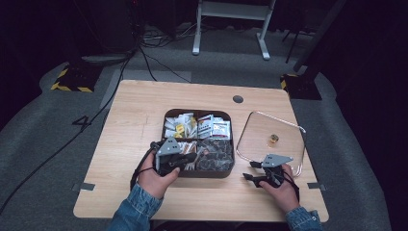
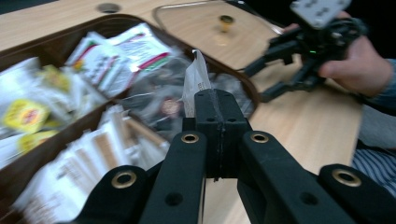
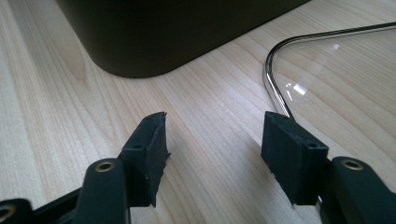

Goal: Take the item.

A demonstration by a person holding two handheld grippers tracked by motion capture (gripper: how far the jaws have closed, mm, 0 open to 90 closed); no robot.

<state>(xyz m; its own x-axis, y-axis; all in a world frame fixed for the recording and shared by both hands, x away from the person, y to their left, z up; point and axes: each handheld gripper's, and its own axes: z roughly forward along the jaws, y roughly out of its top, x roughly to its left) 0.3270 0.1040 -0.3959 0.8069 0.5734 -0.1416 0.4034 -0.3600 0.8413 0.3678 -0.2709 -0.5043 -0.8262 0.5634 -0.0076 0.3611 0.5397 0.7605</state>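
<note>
While the left gripper [image 2: 215, 100] has its jaws pressed together on a small white sachet [image 2: 196, 81], the thing to do well is lift straight and unhurried, so the thin packet does not slip from the pads or snag its neighbours. The sachet stands upright above the jaw tips (pinched by its lower edge), over the near compartments of the dark divided box [image 1: 168, 117]. The right gripper [image 3: 212, 149] rests on the wooden table [image 1: 139, 101] with jaws spread and empty, between the box's corner and the glass lid [image 1: 276, 132] lying flat beside it.
</note>
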